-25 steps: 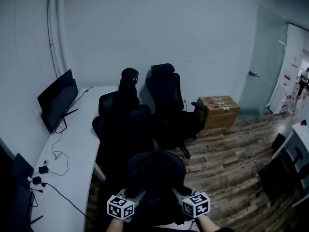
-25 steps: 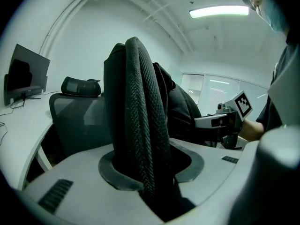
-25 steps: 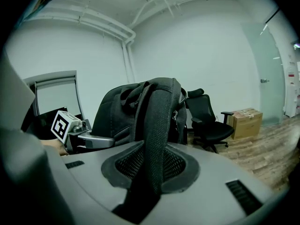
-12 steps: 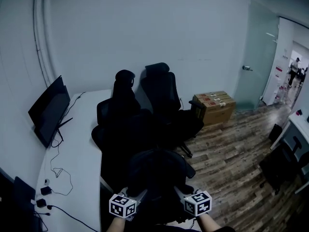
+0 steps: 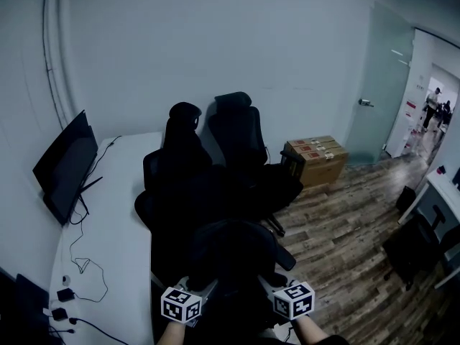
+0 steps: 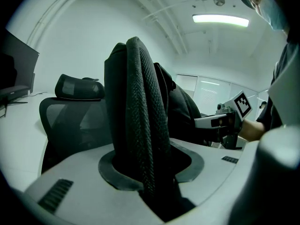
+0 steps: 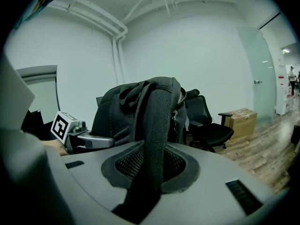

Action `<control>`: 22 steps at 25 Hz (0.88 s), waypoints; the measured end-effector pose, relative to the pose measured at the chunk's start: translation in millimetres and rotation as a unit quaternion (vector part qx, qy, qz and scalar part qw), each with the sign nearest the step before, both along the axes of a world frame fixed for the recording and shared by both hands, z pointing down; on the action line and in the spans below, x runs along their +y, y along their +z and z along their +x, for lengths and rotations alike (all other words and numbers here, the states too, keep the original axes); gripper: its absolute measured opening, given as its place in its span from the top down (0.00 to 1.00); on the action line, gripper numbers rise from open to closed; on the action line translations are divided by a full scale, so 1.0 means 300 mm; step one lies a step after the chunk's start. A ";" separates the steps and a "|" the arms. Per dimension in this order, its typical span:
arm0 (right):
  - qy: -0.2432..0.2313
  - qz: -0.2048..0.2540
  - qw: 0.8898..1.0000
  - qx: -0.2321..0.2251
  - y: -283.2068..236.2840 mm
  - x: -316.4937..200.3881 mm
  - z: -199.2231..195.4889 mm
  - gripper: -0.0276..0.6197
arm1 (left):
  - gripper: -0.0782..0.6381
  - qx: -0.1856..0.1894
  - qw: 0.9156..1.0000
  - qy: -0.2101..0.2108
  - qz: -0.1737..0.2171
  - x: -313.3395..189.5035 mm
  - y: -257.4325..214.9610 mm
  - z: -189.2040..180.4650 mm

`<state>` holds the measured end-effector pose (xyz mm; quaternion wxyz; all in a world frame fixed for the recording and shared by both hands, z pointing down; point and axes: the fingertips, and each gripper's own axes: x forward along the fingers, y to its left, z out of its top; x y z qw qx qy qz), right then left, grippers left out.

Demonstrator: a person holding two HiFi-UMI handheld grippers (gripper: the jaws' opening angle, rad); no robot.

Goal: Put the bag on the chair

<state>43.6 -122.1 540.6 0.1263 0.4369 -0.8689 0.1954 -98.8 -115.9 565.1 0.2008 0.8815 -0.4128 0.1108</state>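
Far left, a dark monitor (image 5: pixel 65 165) stands on the white table (image 5: pixel 115 221), with loose cables (image 5: pixel 83 264) and small adapters trailing toward the near edge. The left claw (image 5: pixel 201 293) is clenched on a woven shoulder strap (image 6: pixel 143 125) of the black bag (image 5: pixel 233 261). The bag hangs off the floor between both claws, low in the head view and not on any seat. Directly beyond it stand two black office chairs side by side. The nearer chair (image 5: pixel 180 171) is tucked against the table edge and the second chair (image 5: pixel 248 149) is to its right. The right claw (image 5: pixel 269 290) grips the other strap (image 7: pixel 157 125). Further right, cardboard boxes (image 5: pixel 315 160) sit on the wood floor (image 5: pixel 345 221) by a frosted glass door (image 5: pixel 377 99). Another dark chair (image 5: pixel 417 246) crowds the far right edge.
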 end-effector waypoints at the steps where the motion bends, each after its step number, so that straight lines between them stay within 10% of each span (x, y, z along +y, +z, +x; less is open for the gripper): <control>1: -0.003 -0.002 1.000 0.000 0.008 -0.024 -0.004 0.79 | 0.67 0.001 1.000 -0.003 -0.001 -0.019 0.007 -0.003; 22: -0.080 -0.030 0.996 0.004 0.169 -0.684 -0.003 0.79 | 0.67 0.006 0.997 -0.074 -0.014 -0.606 0.169 0.006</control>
